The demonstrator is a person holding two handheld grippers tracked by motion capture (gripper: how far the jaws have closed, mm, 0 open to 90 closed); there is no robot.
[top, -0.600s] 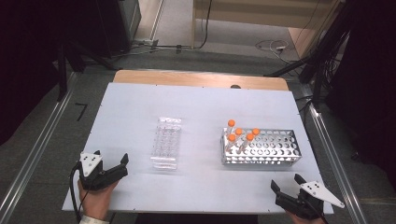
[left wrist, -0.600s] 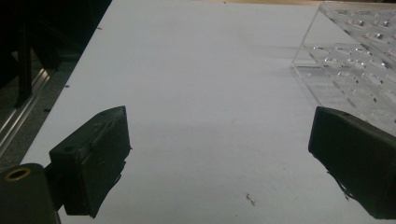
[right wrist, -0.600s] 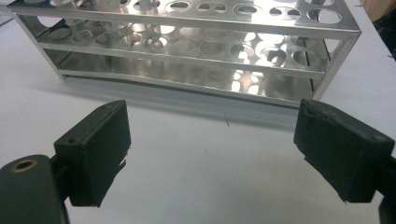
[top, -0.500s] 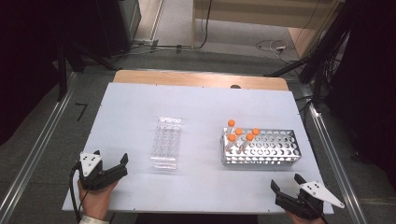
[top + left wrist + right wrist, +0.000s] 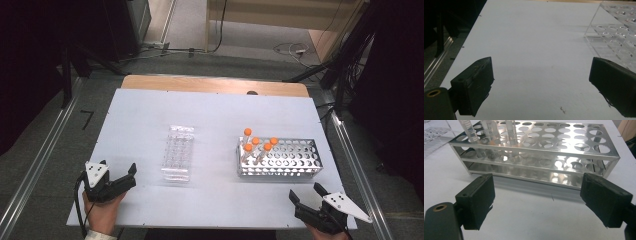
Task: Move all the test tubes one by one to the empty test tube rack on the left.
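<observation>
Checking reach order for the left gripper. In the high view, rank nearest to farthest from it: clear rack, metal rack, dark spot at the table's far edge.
From the left gripper, at the table's near left corner:
1. Clear rack, just right of it, mid-table.
2. Metal rack, farther right, with the orange-capped tubes at its left end.
3. Dark spot, on the wooden far edge.

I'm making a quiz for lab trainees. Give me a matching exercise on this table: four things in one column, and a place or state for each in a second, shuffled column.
Things:
1. clear plastic rack
2. metal rack
3. orange-capped tubes
4. left tool

Places or states:
A. standing at the left end of the metal rack
B. right half of the table, shiny, many round holes
C. open, holding nothing, near the table's front left corner
D. middle of the table, no tubes in it

Pairs: 1-D, 2-B, 3-A, 4-C
</observation>
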